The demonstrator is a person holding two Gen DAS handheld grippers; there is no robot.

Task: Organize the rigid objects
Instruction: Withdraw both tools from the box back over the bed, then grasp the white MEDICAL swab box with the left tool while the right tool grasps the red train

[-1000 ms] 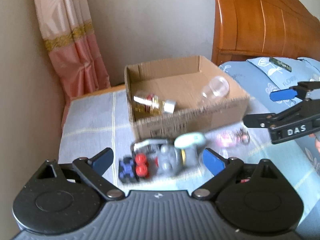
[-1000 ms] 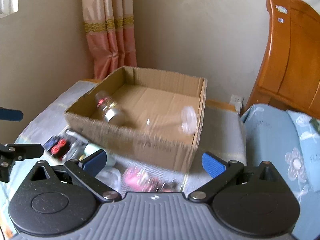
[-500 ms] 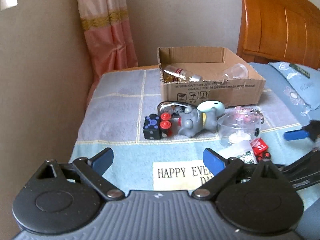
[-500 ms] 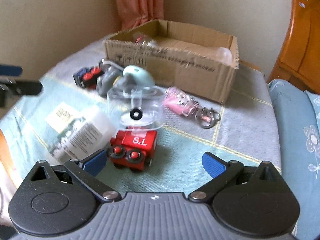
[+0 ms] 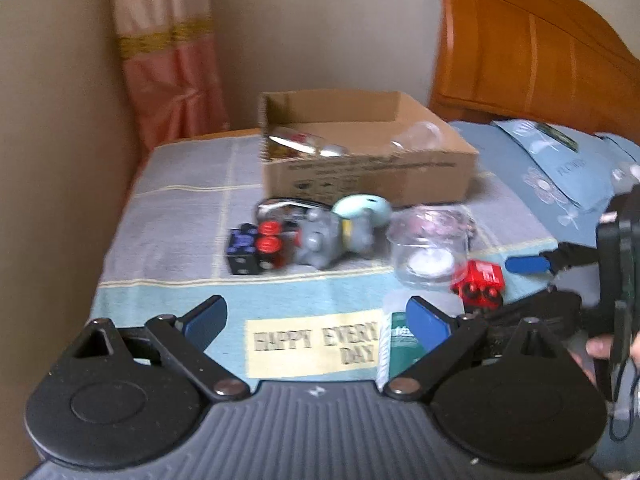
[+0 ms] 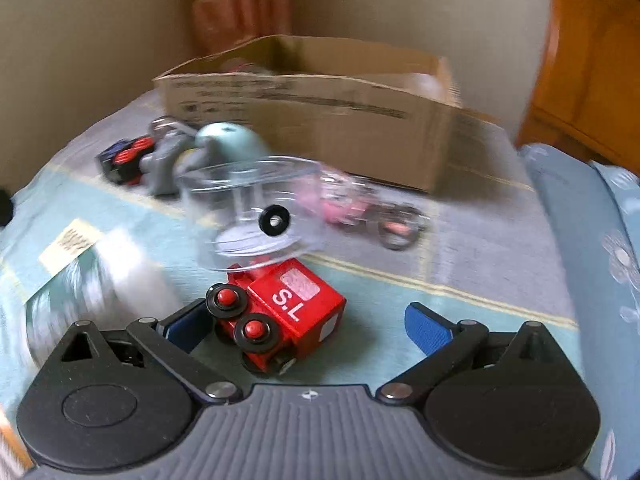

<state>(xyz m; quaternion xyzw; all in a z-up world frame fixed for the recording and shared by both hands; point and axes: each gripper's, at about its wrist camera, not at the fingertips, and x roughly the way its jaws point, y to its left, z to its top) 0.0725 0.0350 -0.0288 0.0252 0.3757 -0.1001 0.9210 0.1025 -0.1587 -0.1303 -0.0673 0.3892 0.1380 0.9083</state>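
The cardboard box (image 5: 368, 176) stands at the back of the bed cover, with a glass bottle (image 5: 304, 146) and a clear bulb (image 5: 420, 136) inside. In front lie a black cube with red buttons (image 5: 256, 248), a grey toy (image 5: 320, 240), a mint object (image 5: 362, 206), a clear plastic container (image 5: 430, 248) and a white bottle (image 5: 400, 340). My left gripper (image 5: 316, 318) is open and empty above the cover's printed label. My right gripper (image 6: 308, 322) is open and low, with a red toy train (image 6: 296, 304) between its fingers, close to the left one.
A pink keychain (image 6: 352, 204) lies between the box and the container. A wooden headboard (image 5: 532, 52) and blue pillows (image 5: 560, 168) are on the right, a wall and a pink curtain (image 5: 168, 72) on the left. A hand (image 5: 596, 346) holds the right gripper's handle.
Both grippers have pulled back from the box toward the near end of the cover. The right one has sunk until its open fingers straddle the red train.
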